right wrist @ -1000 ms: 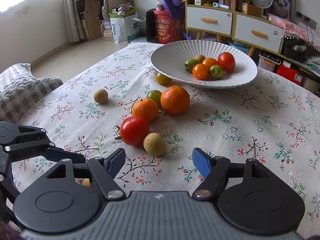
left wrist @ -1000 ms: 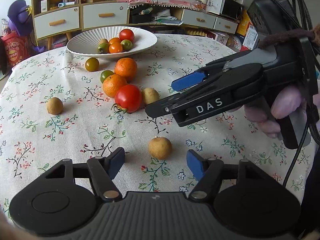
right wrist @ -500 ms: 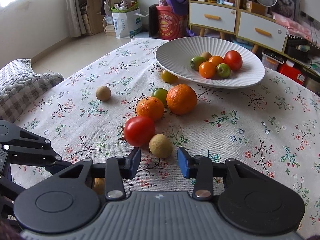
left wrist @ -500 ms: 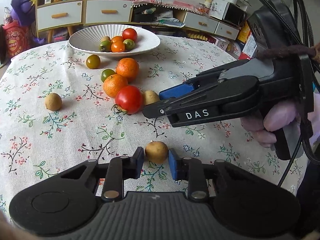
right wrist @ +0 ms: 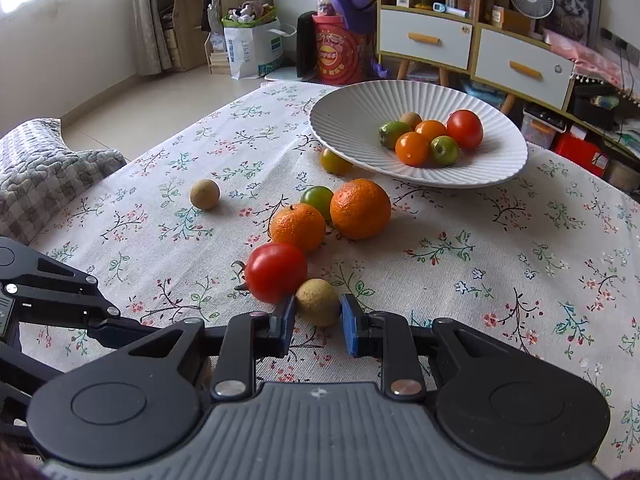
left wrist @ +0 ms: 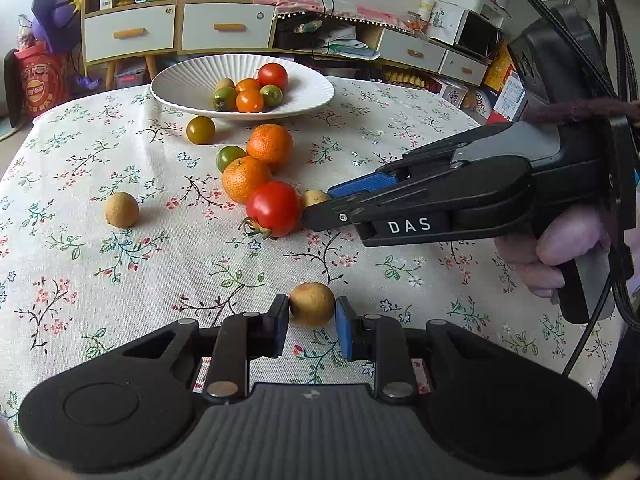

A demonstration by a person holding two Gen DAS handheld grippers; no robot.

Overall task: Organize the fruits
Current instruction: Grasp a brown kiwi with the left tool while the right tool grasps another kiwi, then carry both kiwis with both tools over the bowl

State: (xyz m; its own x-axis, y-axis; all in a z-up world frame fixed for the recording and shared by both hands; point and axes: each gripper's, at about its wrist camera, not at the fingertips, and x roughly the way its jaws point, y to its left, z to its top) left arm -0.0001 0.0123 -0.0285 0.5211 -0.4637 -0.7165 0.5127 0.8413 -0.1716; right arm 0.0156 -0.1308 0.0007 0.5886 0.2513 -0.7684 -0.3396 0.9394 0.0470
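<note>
Two small tan fruits, longan-like and round, sit pinched at the same instant on the floral table point(left wrist: 100, 264), one in each hand-held tool. The left tool point(left wrist: 312, 314) has its blue pads closed on the near longan point(left wrist: 312, 303), which rests on the cloth directly between its fingertips. The right tool point(right wrist: 318, 318) is clamped on a second longan point(right wrist: 318, 301), with the red tomato point(right wrist: 275, 271) touching that tool's left finger and two oranges point(right wrist: 360, 208) just beyond it.

Such fruit looks light, with a thin, dry, brittle rind over soft flesh, so a modest squeeze across the widest part should hold it; too much pressure could crack the shell, and a grip off the middle could let the ball squirt out. The tomato beside the right tool is smooth, tender and free to roll if nudged on the lift.

A second ago both tools stood wide, each longan lying loose ahead of the open fingers; half a second ago the pads were nearly on the fruit; now both pairs press on it. Far ahead of both tools, the white ribbed bowl point(right wrist: 348, 120) holds the fruit already gathered, while a third longan point(right wrist: 205, 194) waits off to the left.
</note>
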